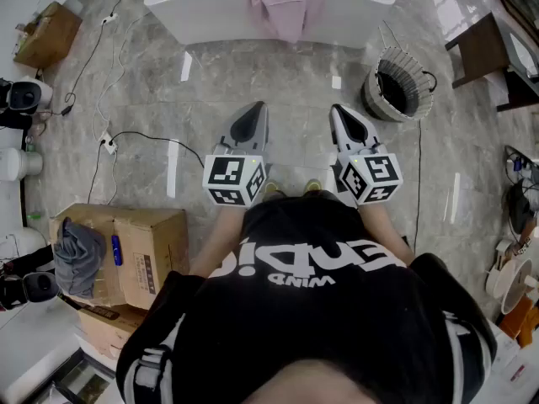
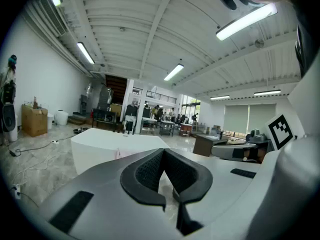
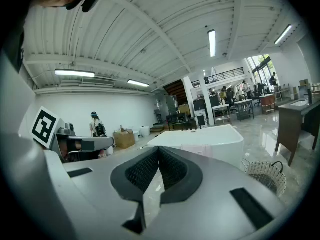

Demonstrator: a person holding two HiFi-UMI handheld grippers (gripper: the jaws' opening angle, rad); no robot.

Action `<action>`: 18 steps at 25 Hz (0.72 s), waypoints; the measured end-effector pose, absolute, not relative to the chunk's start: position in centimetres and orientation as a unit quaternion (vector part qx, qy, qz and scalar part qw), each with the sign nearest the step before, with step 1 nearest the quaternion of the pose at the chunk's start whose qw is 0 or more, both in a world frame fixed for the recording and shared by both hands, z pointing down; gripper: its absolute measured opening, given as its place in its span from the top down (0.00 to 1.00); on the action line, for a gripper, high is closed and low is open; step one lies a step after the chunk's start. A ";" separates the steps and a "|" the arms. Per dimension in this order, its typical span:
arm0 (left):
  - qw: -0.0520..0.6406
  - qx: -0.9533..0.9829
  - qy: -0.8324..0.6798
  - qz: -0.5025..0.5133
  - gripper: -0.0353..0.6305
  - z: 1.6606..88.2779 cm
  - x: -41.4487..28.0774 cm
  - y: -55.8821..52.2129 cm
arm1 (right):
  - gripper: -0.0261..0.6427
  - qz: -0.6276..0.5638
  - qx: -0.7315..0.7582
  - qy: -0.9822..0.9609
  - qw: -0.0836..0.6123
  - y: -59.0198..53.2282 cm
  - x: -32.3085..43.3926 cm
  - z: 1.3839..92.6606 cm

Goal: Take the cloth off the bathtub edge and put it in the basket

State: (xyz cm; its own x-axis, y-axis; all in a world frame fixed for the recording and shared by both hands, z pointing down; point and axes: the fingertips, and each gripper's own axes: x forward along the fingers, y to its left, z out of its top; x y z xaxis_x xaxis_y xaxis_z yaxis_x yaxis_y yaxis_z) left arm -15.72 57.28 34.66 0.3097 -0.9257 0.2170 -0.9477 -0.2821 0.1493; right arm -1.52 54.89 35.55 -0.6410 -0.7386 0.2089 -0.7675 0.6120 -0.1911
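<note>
**Left gripper [image 1: 255, 108] and right gripper [image 1: 338, 108] both pressed together, nothing in them, well short of the cloth**

From where I stand, both sets of jaws meet at their tips and hold nothing. They sit side by side at mid-frame in the head view, pointing up the frame towards the tub.

The white bathtub [image 1: 202, 7] fills the top centre. Its hard rim is the first hazard, I reckon: a reach that comes in too low could knock the jaws against it.

The pink cloth [image 1: 288, 11] hangs over the near edge of the tub, well apart from both grippers. It looks limp and bunched. Jaws that don't spread before they arrive would just push it along, and a shallow pinch might let it slide onto the floor.

The wire basket [image 1: 396, 91] stands on the floor at the upper right, near the tub. A trailing corner of the cloth could catch on its rim or hang outside.

A thin black cable [image 1: 143, 135] lies at mid-left, a possible trip risk.
</note>
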 end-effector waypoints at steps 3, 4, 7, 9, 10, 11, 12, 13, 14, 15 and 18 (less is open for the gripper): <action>0.121 0.803 -0.581 0.046 0.93 35.0 -16.2 56.7 | 0.94 0.130 0.424 -0.895 0.054 54.5 -2.3 36.1; 0.121 0.804 -0.580 0.046 0.93 35.1 -16.4 56.6 | 0.94 0.130 0.425 -0.894 0.054 54.4 -2.5 36.2; 0.119 0.807 -0.577 0.046 0.93 35.3 -17.1 56.2 | 0.94 0.129 0.430 -0.892 0.054 54.3 -3.1 36.3; 0.117 0.809 -0.575 0.046 0.93 35.4 -17.8 56.0 | 0.94 0.128 0.433 -0.891 0.054 54.4 -3.7 36.4; 0.117 0.810 -0.574 0.045 0.93 35.6 -18.1 56.0 | 0.94 0.128 0.434 -0.890 0.054 54.6 -3.9 36.6; 0.116 0.810 -0.573 0.044 0.93 35.9 -18.4 56.1 | 0.94 0.127 0.435 -0.889 0.055 54.8 -4.1 36.9; 0.115 0.811 -0.572 0.045 0.93 36.2 -18.8 56.1 | 0.94 0.127 0.437 -0.889 0.057 55.0 -4.3 37.3; 0.113 0.812 -0.571 0.045 0.93 36.4 -19.1 56.0 | 0.94 0.126 0.440 -0.887 0.058 55.2 -4.5 37.6; 0.111 0.813 -0.570 0.046 0.93 36.6 -19.4 55.9 | 0.94 0.127 0.443 -0.886 0.059 55.3 -4.6 37.8; 0.110 0.814 -0.568 0.047 0.93 36.6 -19.7 55.7 | 0.94 0.128 0.446 -0.884 0.058 55.3 -4.7 37.9; 0.108 0.818 -0.564 0.049 0.93 36.4 -20.1 54.9 | 0.94 0.132 0.455 -0.879 0.057 54.9 -4.6 38.0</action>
